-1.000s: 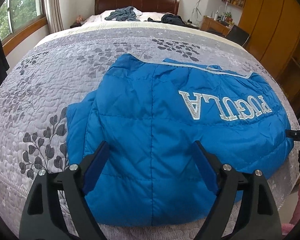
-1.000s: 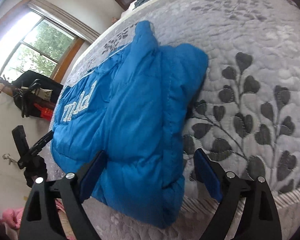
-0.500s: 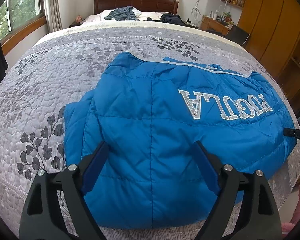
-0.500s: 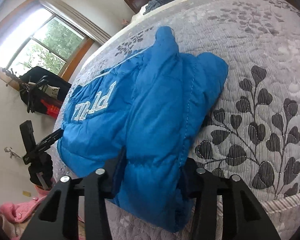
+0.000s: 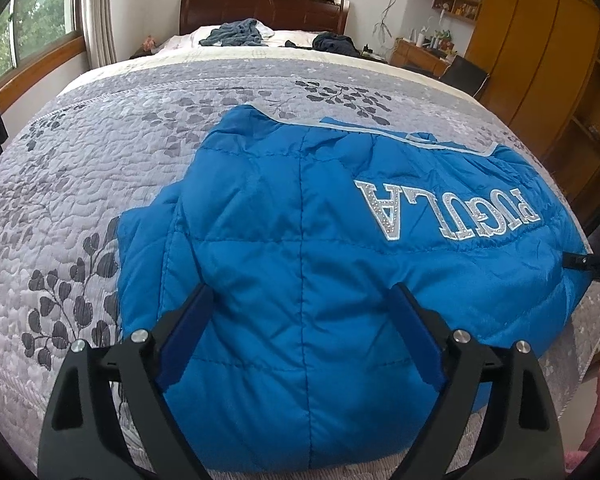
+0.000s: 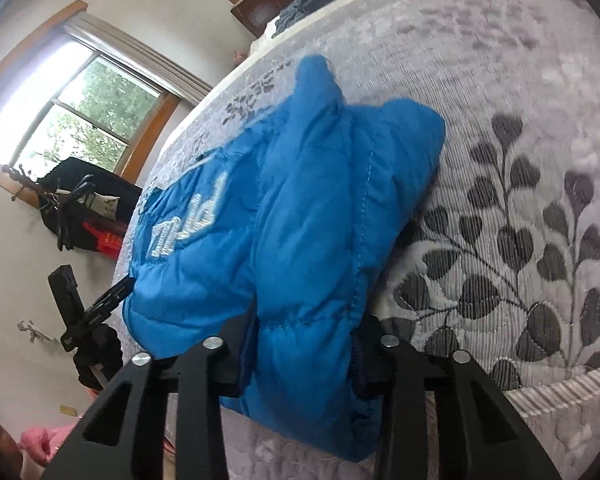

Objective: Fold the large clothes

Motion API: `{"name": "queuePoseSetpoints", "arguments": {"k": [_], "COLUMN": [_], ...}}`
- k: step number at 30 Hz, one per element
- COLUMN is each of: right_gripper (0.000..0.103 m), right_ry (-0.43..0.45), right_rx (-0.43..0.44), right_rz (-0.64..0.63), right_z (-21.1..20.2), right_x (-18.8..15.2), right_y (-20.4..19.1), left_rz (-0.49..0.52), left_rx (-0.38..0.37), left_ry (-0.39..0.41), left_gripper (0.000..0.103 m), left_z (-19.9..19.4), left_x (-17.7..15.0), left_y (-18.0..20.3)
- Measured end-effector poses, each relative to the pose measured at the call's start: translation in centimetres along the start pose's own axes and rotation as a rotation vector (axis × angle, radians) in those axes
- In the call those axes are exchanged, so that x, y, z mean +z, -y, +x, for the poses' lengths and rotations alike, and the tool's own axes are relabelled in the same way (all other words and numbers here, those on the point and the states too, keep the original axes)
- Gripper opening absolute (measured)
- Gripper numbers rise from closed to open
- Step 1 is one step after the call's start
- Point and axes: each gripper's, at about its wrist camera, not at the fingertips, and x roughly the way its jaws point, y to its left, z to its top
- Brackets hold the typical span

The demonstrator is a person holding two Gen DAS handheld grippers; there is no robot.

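A blue quilted jacket (image 5: 300, 208) with silver "PUGULA" lettering lies folded on the grey leaf-patterned bedspread (image 5: 80, 184), close to the bed's near edge. My left gripper (image 5: 300, 292) hovers open over the jacket's near part, its blue pads on either side of the centre seam and gripping nothing. In the right wrist view, my right gripper (image 6: 306, 340) is shut on the thick near edge of the jacket (image 6: 320, 200), with fabric bunched between the fingers. The pads themselves are hidden by the padding.
Dark clothes (image 5: 236, 34) lie in a heap by the wooden headboard (image 5: 260, 10). A black stand with a clamp (image 6: 80, 312) rises beside the bed near the jacket's corner. Wooden wardrobes (image 5: 540, 60) line the right wall, and windows the left.
My right gripper has gone from open around the jacket's edge to shut on it, and the edge has bunched up. The left gripper has stayed open and barely moved.
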Motion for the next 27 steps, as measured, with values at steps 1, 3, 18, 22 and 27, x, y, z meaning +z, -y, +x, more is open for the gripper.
{"name": "queuePoseSetpoints", "arguments": {"k": [1,3,18,22,27], "right_gripper": [0.033,0.031,0.028,0.028,0.028], "right_ry": [0.005,0.023,-0.069,-0.160,-0.287], "right_rx": [-0.003,-0.022,-0.182,-0.210,-0.228], "right_rz": [-0.007,-0.050,-0.596,-0.709,-0.814], "right_z": [-0.3,-1.4,2.5,6.5,11.9], "right_x": [0.4,1.1,3.2,2.1,-0.4], "right_y": [-0.6,-2.9,-26.7,-30.8,-33.2], "left_rz": [0.000,0.001,-0.042,-0.065,-0.098], "left_rx": [-0.006,-0.013,-0.146,-0.149,-0.162], "left_ry": [0.001,0.003,0.044,0.092,0.121], "left_gripper": [0.089,0.089,0.088,0.088,0.088], "left_z": [0.1,0.1,-3.4,-5.5,-6.8], "left_x": [0.0,0.1,0.8,1.1,1.4], "left_y": [-0.1,-0.2,-4.0,-5.8,-7.4]}}
